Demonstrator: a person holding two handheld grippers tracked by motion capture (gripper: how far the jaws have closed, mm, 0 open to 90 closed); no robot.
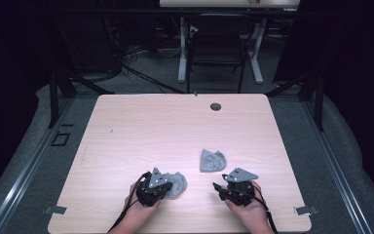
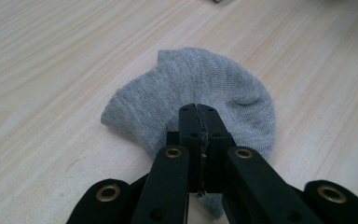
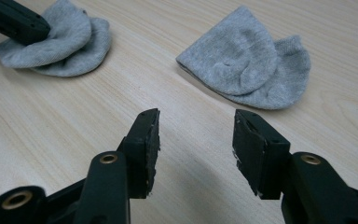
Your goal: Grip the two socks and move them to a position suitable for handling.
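At the near edge of the desk, one grey sock is clamped at its near edge by the left tool, jaws pressed together on the fabric. The sock lies flat on the wood, crumpled, just right of the left hand. The right tool is held released, jaws spread with bare wood between them, nothing gripped. A second grey sock is seen folded over itself on the desk, just beyond the right tool and apart from the first sock. A dark round grommet is set near the far edge.
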